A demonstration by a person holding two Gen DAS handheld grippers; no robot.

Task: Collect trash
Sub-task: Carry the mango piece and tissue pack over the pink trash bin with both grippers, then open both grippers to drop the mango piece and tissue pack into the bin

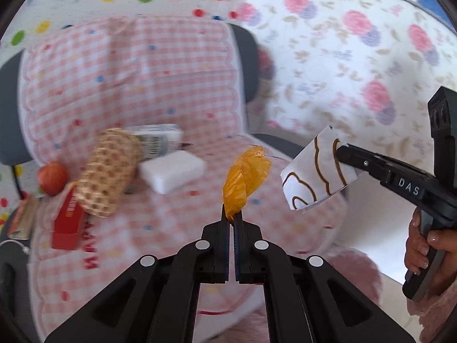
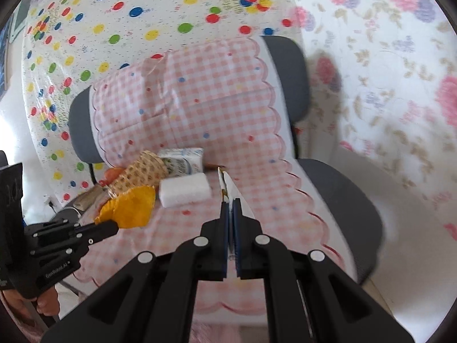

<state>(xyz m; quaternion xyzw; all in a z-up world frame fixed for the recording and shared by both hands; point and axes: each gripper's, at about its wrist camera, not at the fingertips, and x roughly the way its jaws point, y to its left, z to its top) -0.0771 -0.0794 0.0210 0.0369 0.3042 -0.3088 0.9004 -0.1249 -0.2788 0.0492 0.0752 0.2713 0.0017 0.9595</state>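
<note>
Orange wrapper (image 1: 245, 177) upright in left claw (image 1: 232, 223) (pinched) | right claw (image 2: 230, 208): paper scrap (image 2: 228, 184) edge-on

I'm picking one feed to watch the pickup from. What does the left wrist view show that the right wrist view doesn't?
Only left wrist: the paper scrap's brown-lined face, a red box and a whole apple.
Only right wrist: the scrap edge-on and more of the balloon-print cloth.
Both: left gripper shut on the orange wrapper, right gripper shut on the scrap, plus the woven cylinder and white block on the chair.

both wrist views angle down, close over the same chair seat (image 1: 160, 228)
</note>
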